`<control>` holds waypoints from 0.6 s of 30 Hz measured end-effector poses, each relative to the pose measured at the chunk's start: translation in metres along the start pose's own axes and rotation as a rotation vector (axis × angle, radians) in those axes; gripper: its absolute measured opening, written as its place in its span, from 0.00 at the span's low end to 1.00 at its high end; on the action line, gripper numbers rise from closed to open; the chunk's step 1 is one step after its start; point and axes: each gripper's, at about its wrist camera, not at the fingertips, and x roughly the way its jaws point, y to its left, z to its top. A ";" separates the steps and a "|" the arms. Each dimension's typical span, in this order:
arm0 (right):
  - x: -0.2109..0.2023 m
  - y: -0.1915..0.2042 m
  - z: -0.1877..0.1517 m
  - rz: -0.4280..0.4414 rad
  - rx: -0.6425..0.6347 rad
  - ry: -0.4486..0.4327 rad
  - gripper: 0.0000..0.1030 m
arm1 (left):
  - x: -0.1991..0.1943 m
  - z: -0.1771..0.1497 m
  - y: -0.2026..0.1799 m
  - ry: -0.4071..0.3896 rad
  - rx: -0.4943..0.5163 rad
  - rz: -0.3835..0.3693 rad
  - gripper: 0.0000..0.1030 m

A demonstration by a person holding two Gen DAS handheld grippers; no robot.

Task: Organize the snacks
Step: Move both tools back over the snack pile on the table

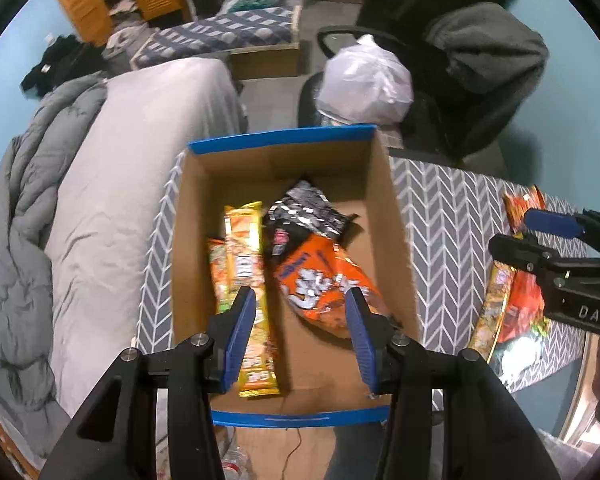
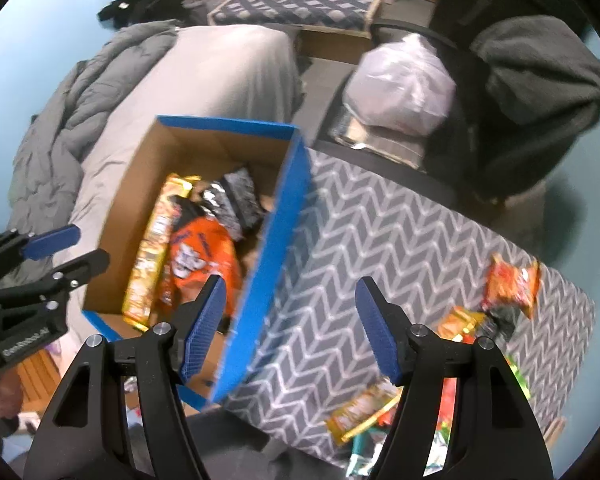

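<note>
1. Overhead, two fisheye views are looking steeply down on a cardboard box [image 1: 292, 160] with blue edges, which is sitting open at one end of a chevron-patterned table [image 1: 452, 208] so that snacks can be dropped straight in.

2. Inside the box, a long yellow pack [image 1: 249, 292] is lying along the left wall, an orange bag [image 1: 324, 280] is resting beside it, and a black bag [image 1: 304, 208] is lying toward the far end. They are lying loosely and overlapping, seemingly dropped rather than lined up.

3. Outside the box, more snacks are waiting on the table: a red packet [image 2: 512, 280] is lying well apart from the box, and a mixed pile [image 2: 380, 416] is sitting at the near edge, probably the stock yet to be sorted.

4. Above the box, the left gripper [image 1: 300, 336] is hanging with its blue pads apart and nothing between them; the bags are lying below, untouched.

5. Over the box's right wall, the right gripper [image 2: 296, 328] is hanging with one finger above the box and the other above the table. Its jaws are released and empty.

6. Judging by the full box and the empty jaws, the sorting looks partly done, with the right gripper placed well for reaching the pile next.

7. Behind the table, a grey bed [image 1: 140, 160] and a chair holding a white plastic bag [image 1: 364, 80] are filling the background.
</note>
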 end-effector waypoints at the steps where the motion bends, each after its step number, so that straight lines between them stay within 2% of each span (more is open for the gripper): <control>1: -0.001 -0.006 -0.003 -0.008 0.011 0.000 0.66 | 0.000 0.001 -0.006 0.000 0.015 -0.005 0.46; 18: -0.046 -0.119 -0.082 -0.132 0.298 -0.022 0.66 | -0.001 0.011 -0.108 0.006 0.250 -0.074 0.46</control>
